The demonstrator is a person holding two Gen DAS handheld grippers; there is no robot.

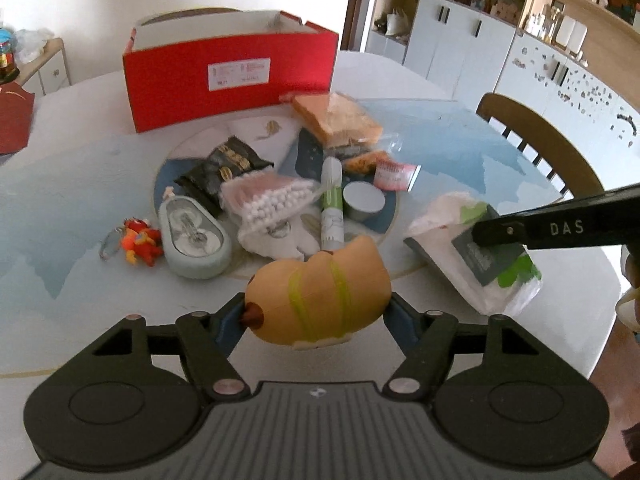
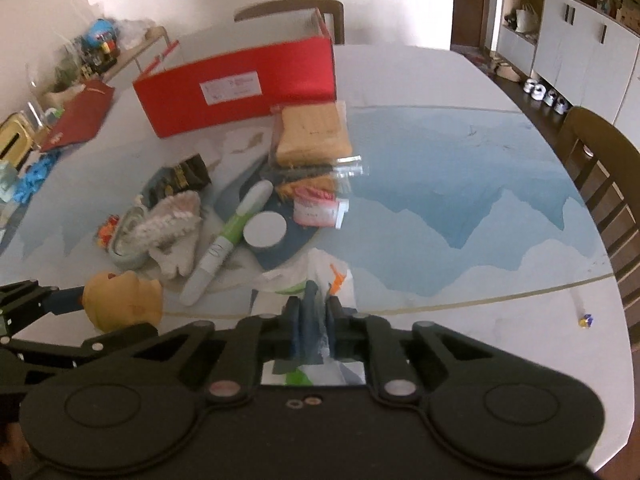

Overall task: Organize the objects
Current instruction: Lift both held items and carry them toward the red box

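With my left tongs clamped on the tan rubbery toy and my right tongs pinching the white plastic packet just above the counter, I judge both must next travel to the open red cardboard box.

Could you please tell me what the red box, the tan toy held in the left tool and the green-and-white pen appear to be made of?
Red box: likely cardboard, matte red outside, pale inside, with folded flaps and a paper label.
Tan toy: probably soft rubber or foam, smooth and matte, with rounded, moulded-looking bulges; uncertain.
Pen: seemingly hard plastic, glossy, with a slight sheen along its barrel.
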